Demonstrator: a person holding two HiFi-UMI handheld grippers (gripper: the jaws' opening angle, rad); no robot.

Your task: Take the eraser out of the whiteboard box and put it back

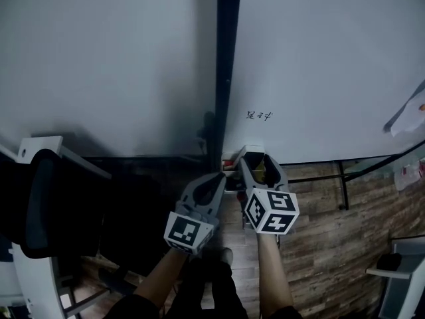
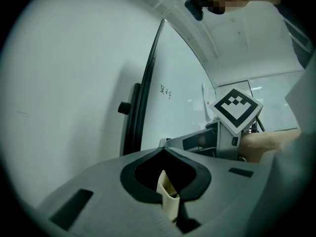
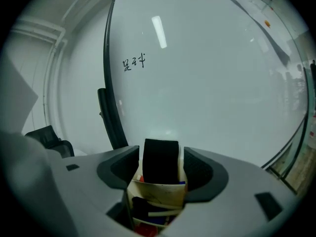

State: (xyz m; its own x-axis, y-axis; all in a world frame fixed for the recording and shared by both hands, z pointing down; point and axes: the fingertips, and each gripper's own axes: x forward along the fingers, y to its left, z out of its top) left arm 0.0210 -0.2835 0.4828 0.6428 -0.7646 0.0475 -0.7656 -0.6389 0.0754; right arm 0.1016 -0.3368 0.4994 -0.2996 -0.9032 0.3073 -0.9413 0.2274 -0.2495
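The black eraser [image 3: 160, 159] stands upright in the cream whiteboard box [image 3: 158, 194], which holds markers lower down. My right gripper [image 3: 161, 154] is open, its jaws on either side of the eraser with a gap on each side. In the head view the right gripper [image 1: 255, 161] reaches over the box [image 1: 234, 161] at the whiteboard's lower edge. My left gripper [image 1: 222, 176] points at the box's left side; its tips meet, shut [image 2: 163, 150]. A cream box edge [image 2: 168, 199] shows in the hollow behind them; I cannot tell whether it is pinched.
The whiteboard [image 1: 319, 65] carries small handwriting [image 1: 259, 115], and a black frame post [image 1: 226, 65] borders it on the left. A dark chair [image 1: 40, 205] stands at the left. Papers [image 1: 412, 118] hang at the board's right. The floor [image 1: 319, 244] is wood.
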